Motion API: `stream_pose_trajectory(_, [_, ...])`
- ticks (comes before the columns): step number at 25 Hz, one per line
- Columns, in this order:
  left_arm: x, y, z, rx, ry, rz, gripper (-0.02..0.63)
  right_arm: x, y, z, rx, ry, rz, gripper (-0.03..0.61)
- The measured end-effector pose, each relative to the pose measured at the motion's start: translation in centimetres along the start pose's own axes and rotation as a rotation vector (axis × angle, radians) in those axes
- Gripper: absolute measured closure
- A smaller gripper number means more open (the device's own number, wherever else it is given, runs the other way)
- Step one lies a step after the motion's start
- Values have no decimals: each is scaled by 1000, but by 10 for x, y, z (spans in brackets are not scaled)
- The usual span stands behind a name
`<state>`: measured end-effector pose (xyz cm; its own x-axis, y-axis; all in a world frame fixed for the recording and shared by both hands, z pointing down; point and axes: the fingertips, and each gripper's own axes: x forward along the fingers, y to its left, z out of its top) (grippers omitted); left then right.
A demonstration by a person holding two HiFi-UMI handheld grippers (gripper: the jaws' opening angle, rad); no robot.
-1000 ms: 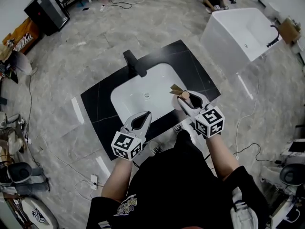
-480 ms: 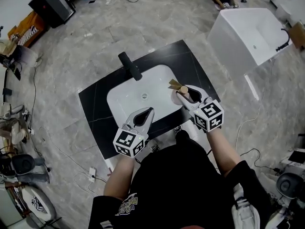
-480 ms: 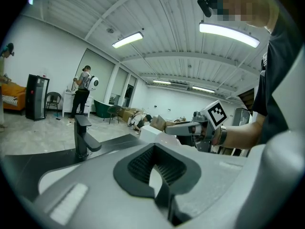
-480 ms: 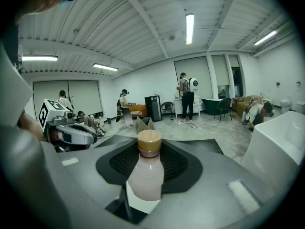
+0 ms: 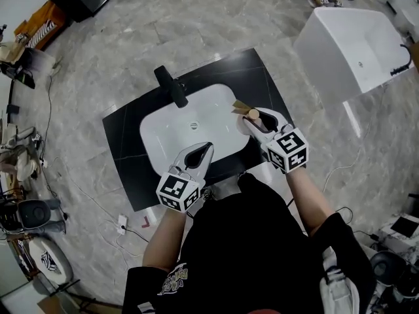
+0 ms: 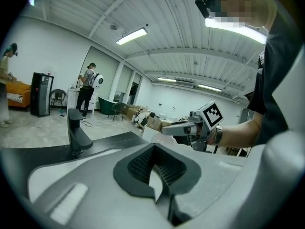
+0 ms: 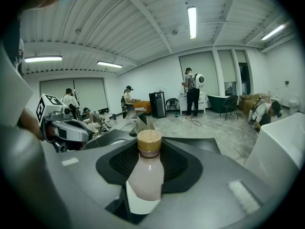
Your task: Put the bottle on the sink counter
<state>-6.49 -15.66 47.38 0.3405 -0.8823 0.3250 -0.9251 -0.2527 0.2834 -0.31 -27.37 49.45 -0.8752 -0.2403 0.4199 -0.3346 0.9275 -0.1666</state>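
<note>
Pale pink bottle, tan screw cap, white label low on the body; held by the right gripper, whose jaws stand wide and are pressed on the body below the shoulder, with the cap toward the jaw tips. It is carried above the right rim of the white basin, where the basin meets the black sink counter, and is not yet set down. A tan folded object, not identifiable, lies just beyond it; the black faucet stands at the far side. The left gripper is held over the near basin edge, tips closed together, nothing between them. The bottle is judged small, light and stiff, probably plastic. Its smooth round wall is likely to slip or twist under a loose hold, so the mid-body grip is best kept. Placement on the flat black margin, base down, is advised, since the strip beside the basin looks narrow.
</note>
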Motion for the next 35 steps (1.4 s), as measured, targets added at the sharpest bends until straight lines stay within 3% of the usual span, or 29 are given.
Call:
stream_pose_trajectory(14, [66,6,-5,-56,-40,79,612,35,-65,-19,-84,67,111,411])
stream_pose_trajectory(35, [108,27,-18,-101,-21,107,612,114,-149,-32,-76,78,60,411])
